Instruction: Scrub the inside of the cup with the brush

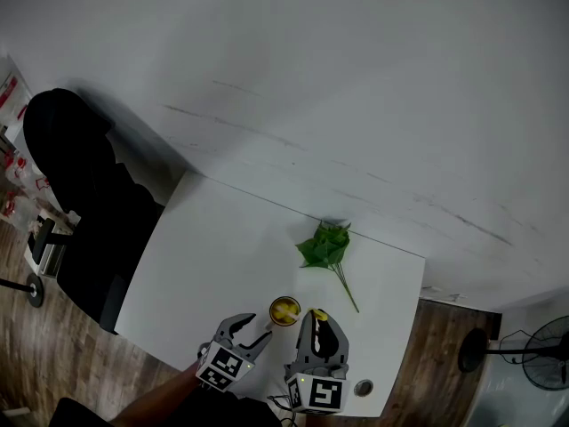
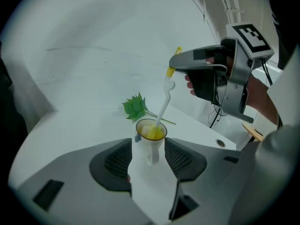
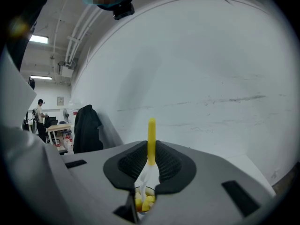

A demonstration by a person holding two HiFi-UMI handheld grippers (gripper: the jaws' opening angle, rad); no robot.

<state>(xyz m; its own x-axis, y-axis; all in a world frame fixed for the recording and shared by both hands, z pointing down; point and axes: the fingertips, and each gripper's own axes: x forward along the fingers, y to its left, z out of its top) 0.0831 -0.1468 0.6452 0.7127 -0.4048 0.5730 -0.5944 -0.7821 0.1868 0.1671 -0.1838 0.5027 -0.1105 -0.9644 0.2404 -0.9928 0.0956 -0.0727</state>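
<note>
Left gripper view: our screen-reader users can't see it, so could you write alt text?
A white cup stands on a white table between the open jaws of the left gripper. The right gripper holds a white brush with a yellow end, dipped into the cup; a green leafy sprig lies behind.

Head view looks steeply down from high above the table (image 1: pixel 222 265); both gripper views sit close, sharing the cup (image 2: pixel 145 146) low centre.

The left gripper (image 1: pixel 252 329) and right gripper (image 1: pixel 318 320), lower centre, are grey with black meshed pads (image 2: pixel 117 161) and black-and-white marker cubes (image 1: pixel 222 367).
</note>
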